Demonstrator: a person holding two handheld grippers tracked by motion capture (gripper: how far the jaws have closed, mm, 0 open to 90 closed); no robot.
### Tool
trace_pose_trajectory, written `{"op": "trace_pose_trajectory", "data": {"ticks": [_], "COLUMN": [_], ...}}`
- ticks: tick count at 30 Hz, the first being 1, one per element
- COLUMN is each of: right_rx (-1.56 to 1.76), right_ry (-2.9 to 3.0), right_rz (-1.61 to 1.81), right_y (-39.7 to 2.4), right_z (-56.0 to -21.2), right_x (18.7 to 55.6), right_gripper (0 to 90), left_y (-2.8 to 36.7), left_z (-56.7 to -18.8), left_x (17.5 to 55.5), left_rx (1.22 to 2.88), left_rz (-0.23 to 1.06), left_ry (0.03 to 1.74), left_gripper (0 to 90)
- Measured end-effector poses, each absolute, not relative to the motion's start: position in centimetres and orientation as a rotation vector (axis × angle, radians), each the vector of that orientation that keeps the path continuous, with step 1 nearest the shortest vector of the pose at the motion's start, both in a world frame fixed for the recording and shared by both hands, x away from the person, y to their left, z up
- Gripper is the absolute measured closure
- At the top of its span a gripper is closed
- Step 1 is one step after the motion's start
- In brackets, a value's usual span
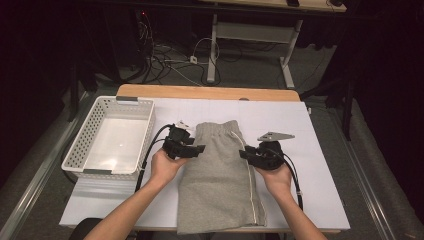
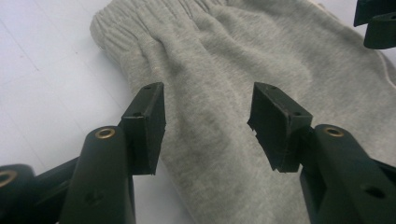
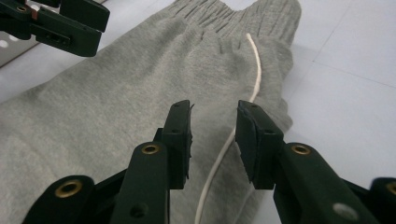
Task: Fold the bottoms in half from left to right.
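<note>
The grey shorts [image 1: 220, 175] lie flat on the white desk [image 1: 320, 150], with the elastic waistband at 12 o'clock and the leg ends at 6 o'clock, near the front edge of the desk. A white stripe [image 1: 250, 170] runs down the seam on their 3 o'clock side. The left tool [image 1: 192, 148] is held at the 9 o'clock edge of the shorts, a little below the waistband. In the left gripper view its jaws stand apart over the cloth, and nothing is pressed between them. The right tool [image 1: 247, 154] is at the 3 o'clock edge, close to the stripe. In the right gripper view its jaws are also apart, with a narrower gap, and the stripe [image 3: 219, 158] passes below this gap; the pads do not clamp it. The two tools point toward each other across the shorts. A white basket [image 1: 85, 145] stands on the desk at 9 o'clock, just beside the left hand [image 1: 165, 167].
</note>
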State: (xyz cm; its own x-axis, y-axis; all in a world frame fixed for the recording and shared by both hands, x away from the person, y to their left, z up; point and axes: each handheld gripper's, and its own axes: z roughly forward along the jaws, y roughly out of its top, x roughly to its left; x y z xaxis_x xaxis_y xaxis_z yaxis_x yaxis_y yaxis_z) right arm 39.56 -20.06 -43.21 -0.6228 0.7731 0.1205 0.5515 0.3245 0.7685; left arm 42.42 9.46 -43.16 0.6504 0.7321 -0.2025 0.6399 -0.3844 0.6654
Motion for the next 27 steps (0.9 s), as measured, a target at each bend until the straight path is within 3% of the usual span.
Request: {"op": "trace_pose_trajectory", "data": {"ticks": [17, 27], "right_rx": [1.257, 1.38], "right_ry": [2.343, 2.342], "right_rz": [1.079, 0.977], "right_y": [-18.1, -18.7], "right_z": [-43.6, -44.9], "right_x": [44.0, 46.3], "right_gripper": [65.3, 51.4], "left_y": [9.1, 9.1], "left_z": [-44.0, -45.1], "left_x": [46.0, 47.5], "left_rx": [2.158, 2.168], "left_rz": [0.116, 0.049], "left_ry": [1.174, 1.246], "left_gripper": [40.8, 38.3]}}
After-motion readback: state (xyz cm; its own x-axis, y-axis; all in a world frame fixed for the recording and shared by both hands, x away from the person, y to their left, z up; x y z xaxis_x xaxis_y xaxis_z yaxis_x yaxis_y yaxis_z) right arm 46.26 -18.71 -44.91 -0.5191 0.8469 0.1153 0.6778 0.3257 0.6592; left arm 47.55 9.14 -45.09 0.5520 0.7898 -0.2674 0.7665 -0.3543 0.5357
